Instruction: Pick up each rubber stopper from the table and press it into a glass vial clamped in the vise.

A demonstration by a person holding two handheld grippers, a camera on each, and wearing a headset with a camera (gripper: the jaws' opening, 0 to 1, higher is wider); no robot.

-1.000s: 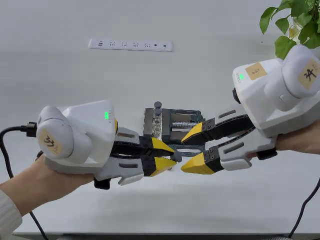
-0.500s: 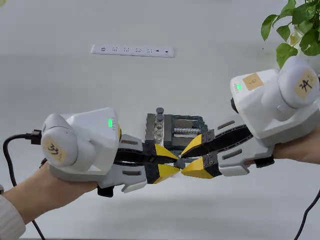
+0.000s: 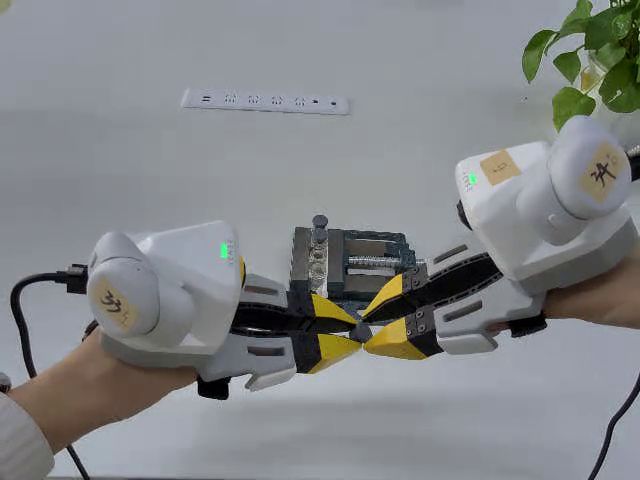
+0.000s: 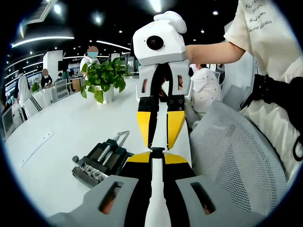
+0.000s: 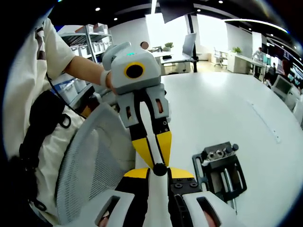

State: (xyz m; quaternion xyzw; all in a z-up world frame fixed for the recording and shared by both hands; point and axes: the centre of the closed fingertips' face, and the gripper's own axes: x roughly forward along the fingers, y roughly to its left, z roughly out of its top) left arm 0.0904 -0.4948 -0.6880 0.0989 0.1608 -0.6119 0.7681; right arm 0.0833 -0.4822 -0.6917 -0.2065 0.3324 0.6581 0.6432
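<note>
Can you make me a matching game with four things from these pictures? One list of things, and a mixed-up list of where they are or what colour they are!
Things:
1. rubber stopper
2. vise
3. power strip
4. plant

Clues:
A. green leaves, at the far right
B. white, lying flat on the far side of the table
C. dark, where the tips of the left gripper and right gripper meet
D. holds glass vials, just behind those tips

Pairs: 1-C, 2-D, 3-B, 4-A
</note>
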